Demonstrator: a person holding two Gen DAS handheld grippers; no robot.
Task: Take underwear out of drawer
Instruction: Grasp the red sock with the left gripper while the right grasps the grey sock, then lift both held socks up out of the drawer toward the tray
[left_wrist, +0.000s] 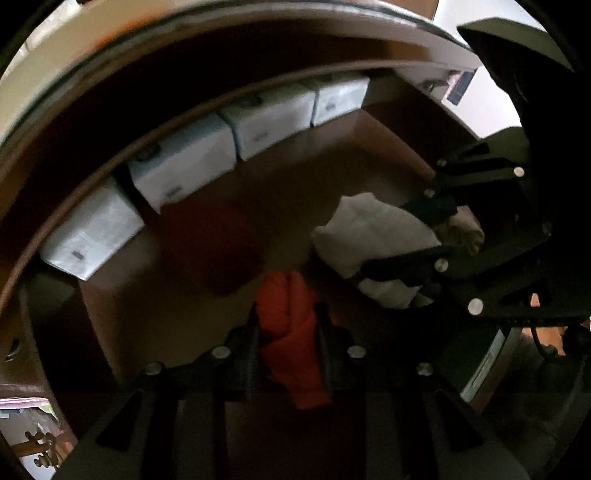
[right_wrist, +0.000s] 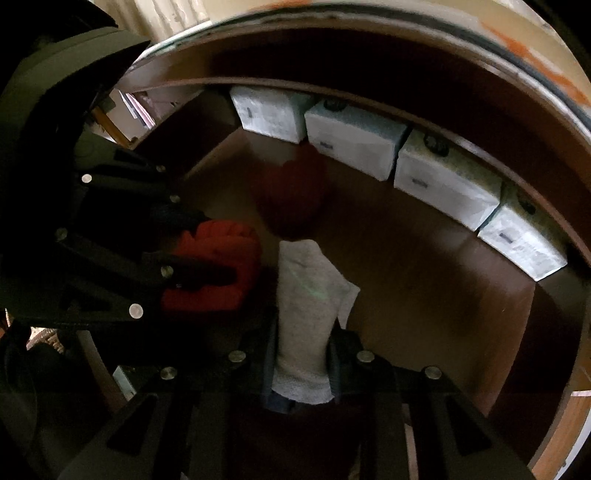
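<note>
Both grippers reach down into an open wooden drawer (left_wrist: 295, 177). My left gripper (left_wrist: 286, 321) is shut on a bunched orange-red piece of underwear (left_wrist: 291, 332), pinched between its black fingers. The same orange-red underwear (right_wrist: 218, 266) shows at the left of the right wrist view, inside the left gripper (right_wrist: 199, 247). My right gripper (right_wrist: 304, 332) is shut on a pale grey-white piece of underwear (right_wrist: 306, 306) that stands up between its fingers. From the left wrist view, that pale underwear (left_wrist: 373, 232) lies at the right in the right gripper (left_wrist: 424, 236).
Several white boxes (left_wrist: 184, 158) line the drawer's back wall (right_wrist: 354, 96). A dark red cloth (right_wrist: 291, 192) lies on the brown drawer floor (right_wrist: 424, 266) ahead of both grippers. The drawer's side wall (left_wrist: 406, 110) rises at the right of the left wrist view.
</note>
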